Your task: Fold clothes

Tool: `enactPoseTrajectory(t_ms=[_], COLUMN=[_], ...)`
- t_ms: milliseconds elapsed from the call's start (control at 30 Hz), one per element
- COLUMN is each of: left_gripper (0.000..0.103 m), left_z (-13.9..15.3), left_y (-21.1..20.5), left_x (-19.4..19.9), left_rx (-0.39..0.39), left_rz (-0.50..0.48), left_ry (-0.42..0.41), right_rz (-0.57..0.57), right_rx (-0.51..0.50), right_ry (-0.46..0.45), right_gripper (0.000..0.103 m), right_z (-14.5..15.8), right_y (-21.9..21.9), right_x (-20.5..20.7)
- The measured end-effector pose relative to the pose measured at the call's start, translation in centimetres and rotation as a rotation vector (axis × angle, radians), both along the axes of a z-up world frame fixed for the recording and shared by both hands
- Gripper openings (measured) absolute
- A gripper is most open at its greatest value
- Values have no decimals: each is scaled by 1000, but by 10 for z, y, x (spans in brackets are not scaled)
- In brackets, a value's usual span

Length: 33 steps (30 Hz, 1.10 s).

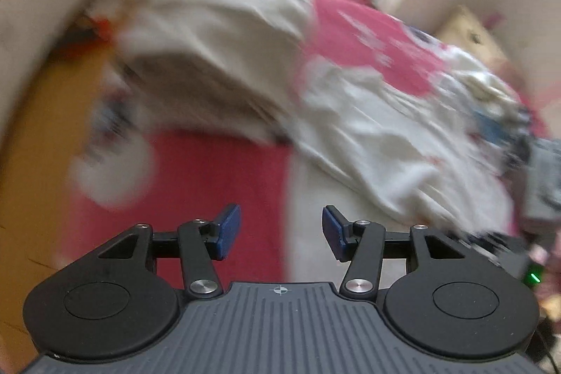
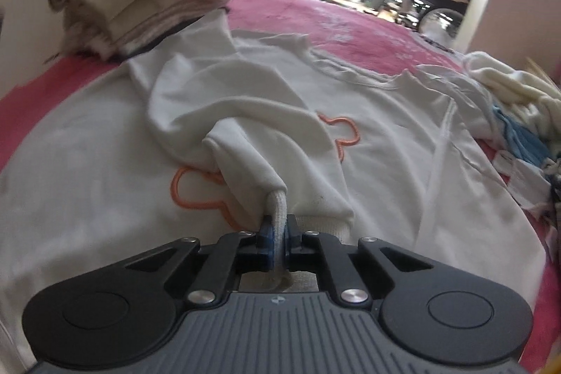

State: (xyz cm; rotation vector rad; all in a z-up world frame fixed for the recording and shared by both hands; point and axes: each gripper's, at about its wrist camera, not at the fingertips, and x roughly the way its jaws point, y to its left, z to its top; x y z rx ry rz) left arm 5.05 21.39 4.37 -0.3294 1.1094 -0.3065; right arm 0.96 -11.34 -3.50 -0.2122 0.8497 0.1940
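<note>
The white sweatshirt (image 2: pixel 385 142) lies spread on the pink bed cover (image 2: pixel 315 20), filling the middle of the right wrist view. The right tool (image 2: pixel 277 235) is pinching the ribbed sleeve cuff (image 2: pixel 278 212) at lower centre. The left tool (image 1: pixel 280 230) is spread and empty. Carry the cuff across the chest, keeping the sleeve flat and untwisted, clear of the folded stack (image 2: pixel 140 2) at upper left.

A sweatshirt (image 2: pixel 385 163) lies on the bed (image 2: pixel 280 9), folded stack (image 2: pixel 140 6) behind-left.
</note>
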Motion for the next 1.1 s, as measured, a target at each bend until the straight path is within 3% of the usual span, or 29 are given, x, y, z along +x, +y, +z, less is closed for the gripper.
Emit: enactPoseTrajectory(t_ms=[100, 200, 367, 467, 600, 667, 767, 800, 933, 1100], left_gripper=[51, 51, 51, 53, 54, 54, 56, 58, 63, 63], left_z=[-44, -73, -84, -90, -103, -109, -113, -114, -119, -126], left_y=[-34, -61, -64, -52, -49, -50, -57, -61, -82, -96], left_x=[-15, -25, -29, -27, -29, -31, -30, -29, -25, -19], left_rx=[-179, -284, -346, -380, -393, -404, -431, -445, -490, -474], left_rz=[-50, -75, -92, -81, -65, -74, -100, -116, -158, -144], left_ry=[70, 100, 95, 118, 148, 159, 151, 146, 134, 122], right_rz=[-21, -33, -12, 39, 183, 250, 249, 234, -32, -194], right_rx=[27, 110, 391, 510, 285, 198, 268, 307, 562, 785], right_ry=[-3, 10, 88, 147, 246, 310, 326, 326, 287, 342], right_gripper=[6, 6, 6, 7, 13, 24, 34, 36, 41, 43], right_z=[12, 28, 55, 56, 33, 22, 27, 30, 27, -15], right_y=[5, 8, 2, 3, 38, 48, 31, 22, -33, -54], right_x=[-5, -12, -18, -21, -32, -41, -50, -52, -34, 3])
